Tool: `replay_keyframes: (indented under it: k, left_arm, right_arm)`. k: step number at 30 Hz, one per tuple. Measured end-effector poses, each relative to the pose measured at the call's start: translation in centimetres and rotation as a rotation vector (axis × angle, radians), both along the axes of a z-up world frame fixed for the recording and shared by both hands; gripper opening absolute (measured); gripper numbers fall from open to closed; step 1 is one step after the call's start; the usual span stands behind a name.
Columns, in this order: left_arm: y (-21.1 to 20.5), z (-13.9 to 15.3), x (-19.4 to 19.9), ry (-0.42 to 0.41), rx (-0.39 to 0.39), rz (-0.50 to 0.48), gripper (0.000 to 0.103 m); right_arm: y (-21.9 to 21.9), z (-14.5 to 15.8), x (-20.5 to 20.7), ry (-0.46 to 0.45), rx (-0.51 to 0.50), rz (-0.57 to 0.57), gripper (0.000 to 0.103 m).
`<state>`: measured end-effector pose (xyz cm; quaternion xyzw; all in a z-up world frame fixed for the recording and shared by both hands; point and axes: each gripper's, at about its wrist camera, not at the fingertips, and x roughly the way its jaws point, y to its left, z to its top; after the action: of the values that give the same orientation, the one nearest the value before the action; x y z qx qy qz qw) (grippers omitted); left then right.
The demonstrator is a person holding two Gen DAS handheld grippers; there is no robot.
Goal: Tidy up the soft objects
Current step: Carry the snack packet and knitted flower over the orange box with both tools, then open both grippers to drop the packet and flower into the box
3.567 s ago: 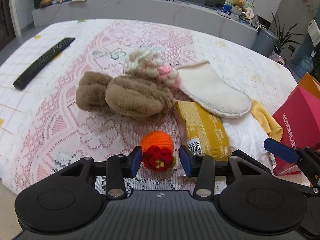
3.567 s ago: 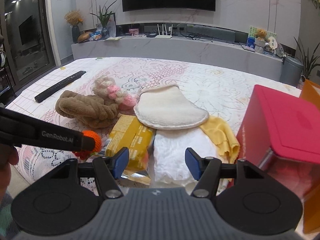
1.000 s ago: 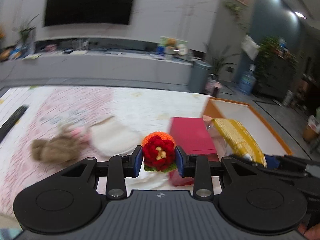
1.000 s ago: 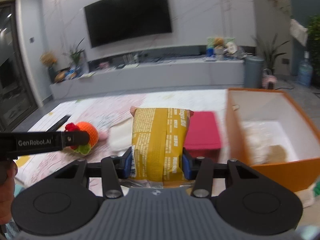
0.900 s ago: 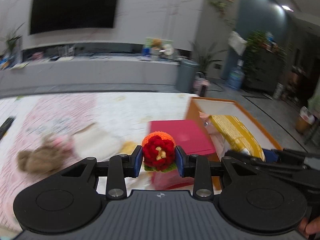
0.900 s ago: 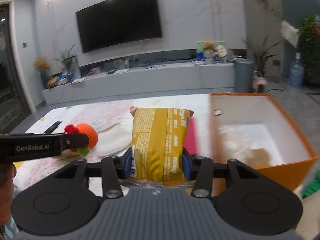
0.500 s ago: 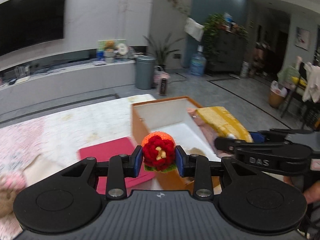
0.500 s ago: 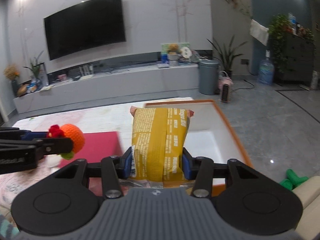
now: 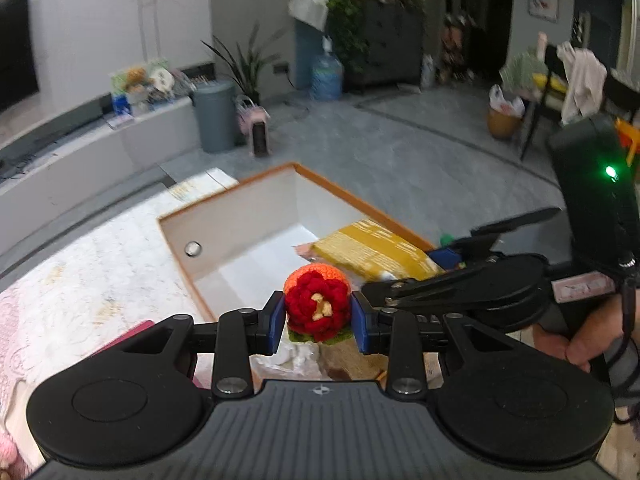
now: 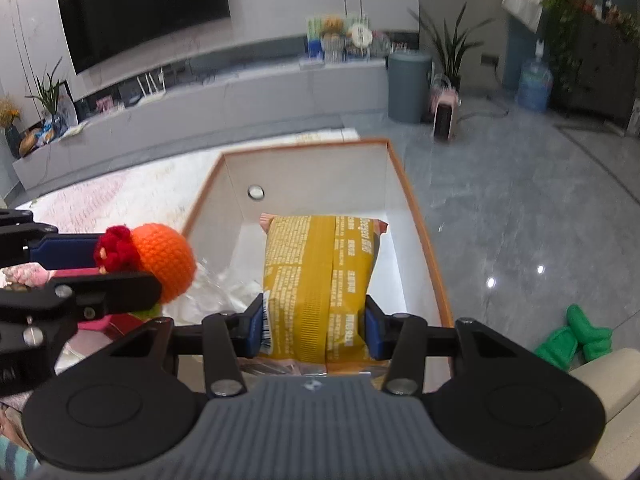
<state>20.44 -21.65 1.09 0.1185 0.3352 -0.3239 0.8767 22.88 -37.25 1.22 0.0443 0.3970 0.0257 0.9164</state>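
My left gripper (image 9: 318, 320) is shut on an orange crocheted ball with a red flower (image 9: 317, 304) and holds it over the near left edge of an orange box with white inside (image 9: 256, 216). The ball also shows in the right wrist view (image 10: 160, 260). My right gripper (image 10: 314, 326) is shut on a yellow snack packet (image 10: 320, 276) and holds it above the box's open inside (image 10: 312, 172). The packet shows in the left wrist view (image 9: 372, 248) to the right of the ball.
A crinkled clear plastic bag (image 10: 224, 288) lies in the box bottom. The lace-covered table (image 9: 80, 280) lies left of the box, with a red lid (image 9: 132, 332) at its edge. A green soft toy (image 10: 576, 340) lies on the grey floor at right.
Both grippers have swung right from the table to the orange box. They now hold the ball and the packet over the box's opening.
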Motion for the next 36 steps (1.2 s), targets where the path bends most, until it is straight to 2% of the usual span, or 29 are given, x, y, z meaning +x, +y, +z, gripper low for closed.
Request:
replay_keyframes:
  k: [4,15,24,30,36]
  left_arm:
    - [-1.0,-0.9,0.6,0.051,0.060,-0.041,0.038]
    - [-2.8,-2.2,1.1,0.085,0.192,-0.127,0.039]
    - [-4.1,-2.3,2.0,0.084,0.254,-0.137,0.039]
    - [-4.6,-2.5,2.7,0.112,0.308,-0.148,0.039]
    - [-4.8,-2.7,2.9,0.119,0.326,-0.151,0.039]
  right_arm:
    - [-0.5,-1.6,1.4,0.062,-0.023,0.010,0.047]
    - [-0.8,-4.5,4.4,0.187,-0.127,0.033,0.048]
    - [-0.2,-4.9,5.1,0.209,-0.225,0.072,0.049]
    - [-0.3,-4.6,4.9,0.189,-0.241,0.079,0.059]
    - [-0.4,-4.2,4.3,0.171,-0.236,0.083,0.060]
